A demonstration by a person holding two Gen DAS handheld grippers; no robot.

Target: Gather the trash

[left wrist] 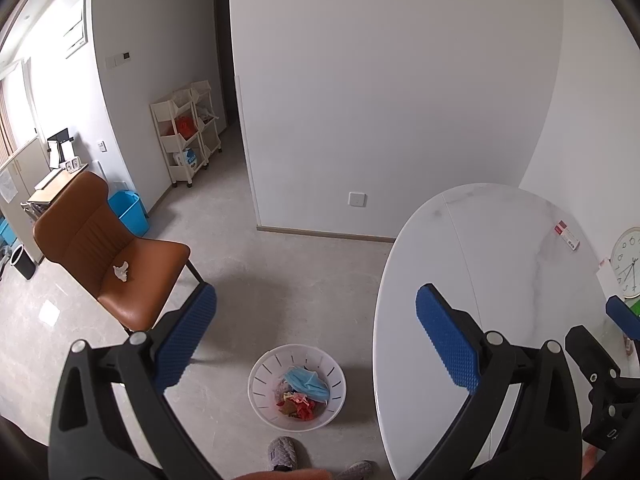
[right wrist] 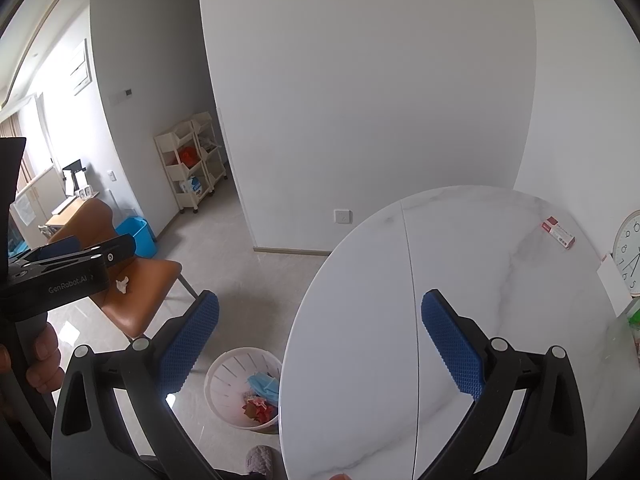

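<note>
- The left gripper (left wrist: 316, 332) hangs above the floor with its blue pads spread wide and nothing between them.
- The right gripper (right wrist: 320, 340) is likewise spread wide and empty, held over the edge of the white marble table (right wrist: 500, 280).
- A white slotted waste basket (left wrist: 297, 388) stands on the floor just beside the table edge, holding a blue face mask (left wrist: 307, 382) and red and brown scraps (left wrist: 298, 402).
- A crumpled white tissue (left wrist: 121, 272) lies on the seat of the brown leather chair (left wrist: 100, 248), well apart from the basket.
- On the table's far side lie a small red-and-white box (right wrist: 559, 232) and a round clock (right wrist: 630, 256).
- A blue bin (left wrist: 129, 213) sits behind the chair; a cream trolley shelf (left wrist: 186, 132) stands by the wall.
- The left wrist view shows the whole basket and a grey slipper (left wrist: 282, 454) below it; in the right wrist view the table hides part of the basket.
- Only the right wrist view shows the left gripper's body from the side, in front of the chair.
</note>
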